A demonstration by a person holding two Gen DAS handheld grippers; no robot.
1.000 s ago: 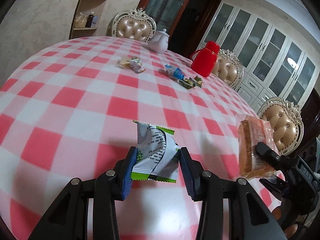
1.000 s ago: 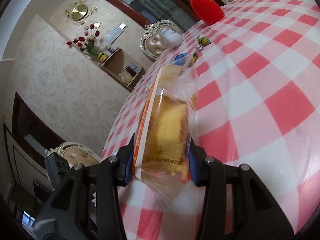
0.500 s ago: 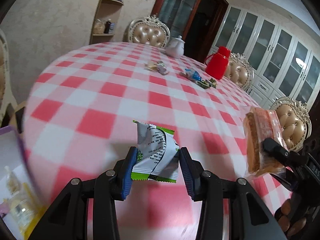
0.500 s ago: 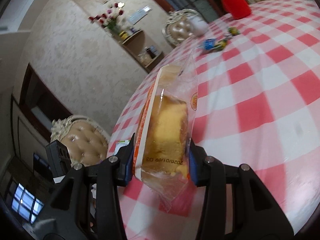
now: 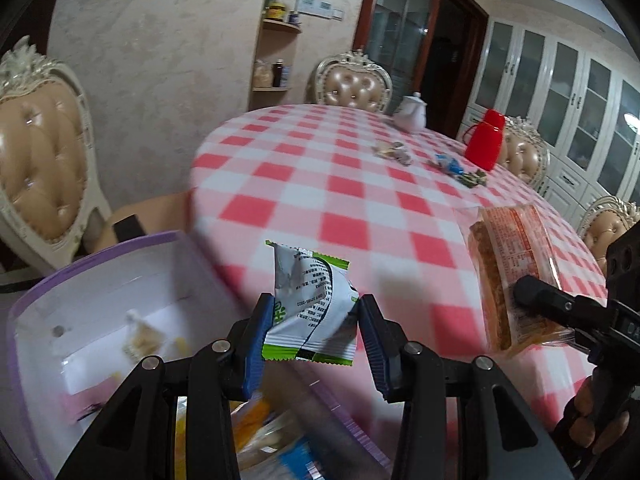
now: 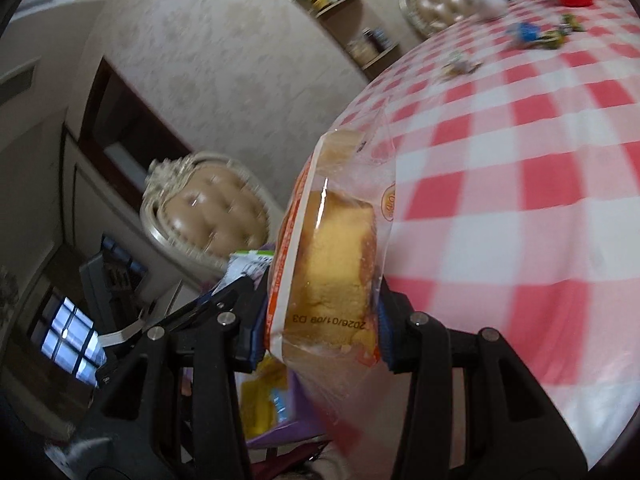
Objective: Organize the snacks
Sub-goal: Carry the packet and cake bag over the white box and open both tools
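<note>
Closest on my left wrist feed, the left gripper [image 5: 310,330] has its blue-padded fingers [image 5: 256,332] pinching a small white and green snack packet [image 5: 310,304], which stands upright between them above the near edge of an open purple box [image 5: 96,264]. This view alone lets me see into the box: a white interior with a few blurred wrapped snacks lying in it, and more yellow and blue wrappers under the gripper. At the right edge of the same feed I see my other tool from the side, its black finger pressed against an orange-printed cake package [image 5: 516,276], with a hand [image 5: 596,432] on its handle below.

My right wrist feed gives that load head-on: the right gripper [image 6: 320,316] has its fingers clamped on both sides of the cake package [image 6: 332,256], a yellow sponge slice in clear wrap with a printed date along its lower end. Only a purple corner of the box [image 6: 276,428] and some yellow wrappers show beneath it here. To its left I catch the left gripper's side and the tip of the snack packet [image 6: 250,262].

Beyond both loads lies the round table under a red and white checked cloth [image 5: 320,184]. Farther across it sit scattered small snacks [image 5: 456,166], a red thermos [image 5: 484,144] and a white teapot [image 5: 412,112]. Padded chairs [image 5: 352,84] ring the table; the right feed is too blurred for detail there.
</note>
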